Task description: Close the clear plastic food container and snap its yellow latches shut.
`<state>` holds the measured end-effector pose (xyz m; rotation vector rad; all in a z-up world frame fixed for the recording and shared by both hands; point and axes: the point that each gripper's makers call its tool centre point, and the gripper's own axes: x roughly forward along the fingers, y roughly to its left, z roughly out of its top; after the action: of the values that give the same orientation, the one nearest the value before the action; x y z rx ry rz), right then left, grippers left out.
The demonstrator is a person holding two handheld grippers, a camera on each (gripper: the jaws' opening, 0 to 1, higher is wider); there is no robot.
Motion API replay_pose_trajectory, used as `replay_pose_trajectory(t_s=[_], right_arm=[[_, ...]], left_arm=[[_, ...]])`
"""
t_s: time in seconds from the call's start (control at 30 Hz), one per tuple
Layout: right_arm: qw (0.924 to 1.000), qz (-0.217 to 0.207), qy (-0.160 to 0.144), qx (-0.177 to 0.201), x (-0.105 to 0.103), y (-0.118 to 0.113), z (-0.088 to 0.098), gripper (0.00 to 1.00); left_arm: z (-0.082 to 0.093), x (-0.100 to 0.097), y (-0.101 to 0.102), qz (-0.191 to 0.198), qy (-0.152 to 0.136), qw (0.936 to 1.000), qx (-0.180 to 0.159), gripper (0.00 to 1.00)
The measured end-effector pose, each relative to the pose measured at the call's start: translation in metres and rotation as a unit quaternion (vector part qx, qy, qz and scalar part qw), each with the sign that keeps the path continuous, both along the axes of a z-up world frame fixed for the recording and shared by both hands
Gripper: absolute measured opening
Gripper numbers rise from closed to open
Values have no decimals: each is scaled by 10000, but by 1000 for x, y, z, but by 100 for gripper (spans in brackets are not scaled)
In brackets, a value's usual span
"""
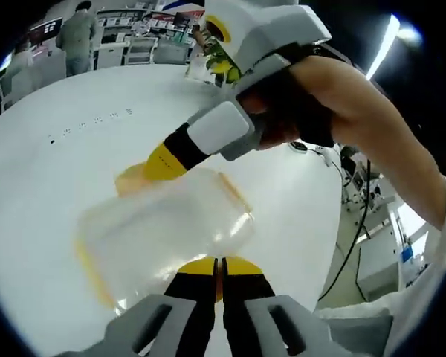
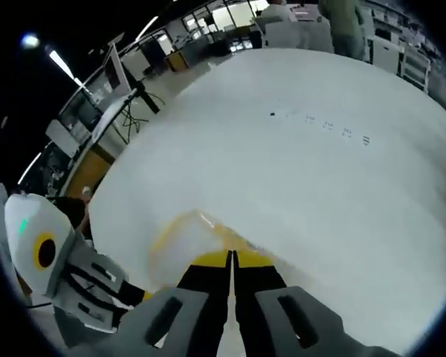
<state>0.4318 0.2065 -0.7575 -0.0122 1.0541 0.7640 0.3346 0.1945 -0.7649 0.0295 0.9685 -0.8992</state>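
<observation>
Nearest in the left gripper view, the left gripper [image 1: 219, 269] has its black, yellow-tipped fingers pressed together, tips touching the near edge of the clear plastic food container [image 1: 167, 234], which lies on the white surface [image 1: 59, 171]. The container looks frosted, with yellow latches [image 1: 89, 268] showing along its sides. From the far side the right gripper [image 1: 163, 160] reaches in, held by a person's hand [image 1: 297, 111], and its yellow tip rests against the container's far edge; I cannot tell from that angle how its fingers stand. In the right gripper view, the right gripper [image 2: 232, 259] shows its fingers closed together, tips at the container [image 2: 189, 242], with a yellow latch [image 2: 160, 242] just beside them. The left gripper's white body [image 2: 41, 253] sits at the lower left. Benches and people stand well behind the surface.
</observation>
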Motion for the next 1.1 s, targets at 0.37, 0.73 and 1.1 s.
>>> replay_pose_trajectory(t_s=[0.37,0.73,1.1], right_arm=[[9997,-89,-63,-230,12,-5,-16,0],[9998,-129,-39,-152,8,-3,-15,0],[9989,101,-337,-307,15,-9,-8,0]], left_arm=[[-6,-23,6,-48,348,9993,-128,0],[-27,-26,9,-136,280,9995,68,0],[-3,-25,4,-557,-245,9980,-181,4]])
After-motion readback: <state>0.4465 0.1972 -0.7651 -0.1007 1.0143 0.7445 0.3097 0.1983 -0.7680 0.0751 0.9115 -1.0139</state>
